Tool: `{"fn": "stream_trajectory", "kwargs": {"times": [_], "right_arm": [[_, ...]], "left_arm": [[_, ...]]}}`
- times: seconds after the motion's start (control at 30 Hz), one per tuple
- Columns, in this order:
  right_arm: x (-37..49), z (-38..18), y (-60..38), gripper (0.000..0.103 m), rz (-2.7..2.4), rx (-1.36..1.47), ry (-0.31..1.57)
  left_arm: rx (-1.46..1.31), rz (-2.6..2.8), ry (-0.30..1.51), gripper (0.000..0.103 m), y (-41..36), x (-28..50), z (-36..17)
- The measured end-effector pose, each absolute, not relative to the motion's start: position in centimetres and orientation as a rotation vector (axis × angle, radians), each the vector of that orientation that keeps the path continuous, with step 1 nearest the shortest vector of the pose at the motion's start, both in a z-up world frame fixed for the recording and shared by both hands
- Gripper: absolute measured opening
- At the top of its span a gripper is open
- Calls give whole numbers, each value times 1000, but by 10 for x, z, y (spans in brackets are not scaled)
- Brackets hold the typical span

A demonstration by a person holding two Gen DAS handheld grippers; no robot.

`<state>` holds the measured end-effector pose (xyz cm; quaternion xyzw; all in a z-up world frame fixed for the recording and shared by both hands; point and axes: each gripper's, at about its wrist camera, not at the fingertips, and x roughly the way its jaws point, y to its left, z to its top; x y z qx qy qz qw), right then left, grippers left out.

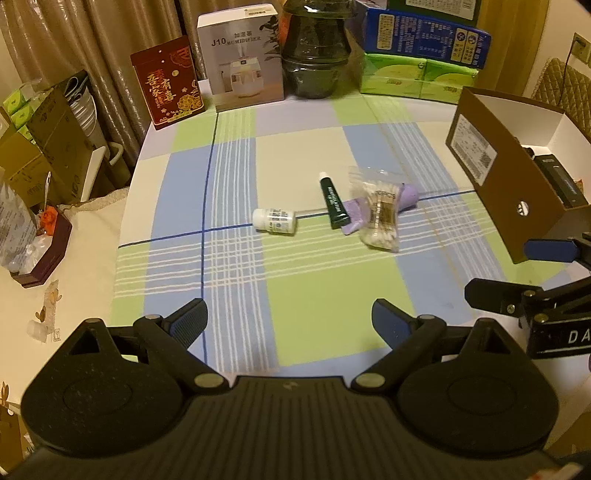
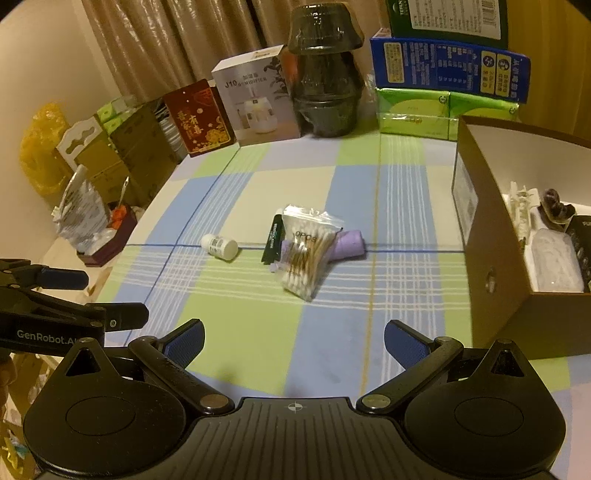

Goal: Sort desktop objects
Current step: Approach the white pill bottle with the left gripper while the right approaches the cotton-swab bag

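On the checked tablecloth [image 1: 295, 295], blue, green and cream squares, listed left to right.

1. Maroon tray [image 1: 48, 251], far left edge, holding a crinkled clear packet; contents unclear.
2. Red card box [image 1: 168, 86], gold Chinese characters, standing at the far left of the back row.
3. White carton [image 1: 242, 55], printed "J10 HUMIDIFIER", just beside the red box.
4. Dark wrapped pot [image 1: 314, 55], upright, right of the carton.
5. Green tissue packs [image 1: 417, 77], with a blue printed box [image 1: 428, 35] stacked on top; small text unreadable.
6. White pill bottle [image 1: 275, 220], lying on its side at mid-table, label illegible.
7. Dark green tube [image 1: 334, 203], white cap pointing far, lettering too small to read, just right of the bottle.
8. Cotton swab bag [image 1: 380, 210], clear zip pouch marked "oppo" in the right wrist view, lying across a lilac tube [image 1: 406, 195] and touching the green tube.
9. Brown cardboard box [image 1: 506, 177], white inside, shipping label on its side, at the right edge; it holds a black case, a white item and a clear packet.

Tools: left gripper [image 1: 290, 321], near edge, fingers wide apart and empty, body marked "GenRobot.AI". Right gripper [image 2: 293, 341], fingers likewise spread wide and empty, near the brown box.

Room: beige curtains [image 2: 155, 44] behind the table; cardboard cartons stacked at far left.
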<state>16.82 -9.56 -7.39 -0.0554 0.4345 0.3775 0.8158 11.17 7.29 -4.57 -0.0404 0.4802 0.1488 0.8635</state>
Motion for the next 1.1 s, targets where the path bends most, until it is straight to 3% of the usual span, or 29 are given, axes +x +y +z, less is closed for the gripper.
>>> {"fn": "stream_trajectory", "kwargs": {"times": [0.43,0.7,1.1], "right_arm": [[189,-95,-69,99,745,-99,907],[206,-115,-49,73,741,-107,914],[231,-141,-25,66,697,-118,940]], "left_arm": [[-89,298,984,94,101,133,-63],[-74,262,963,93,114,154,-79],[-48,229,989,93,134,189,-105]]}}
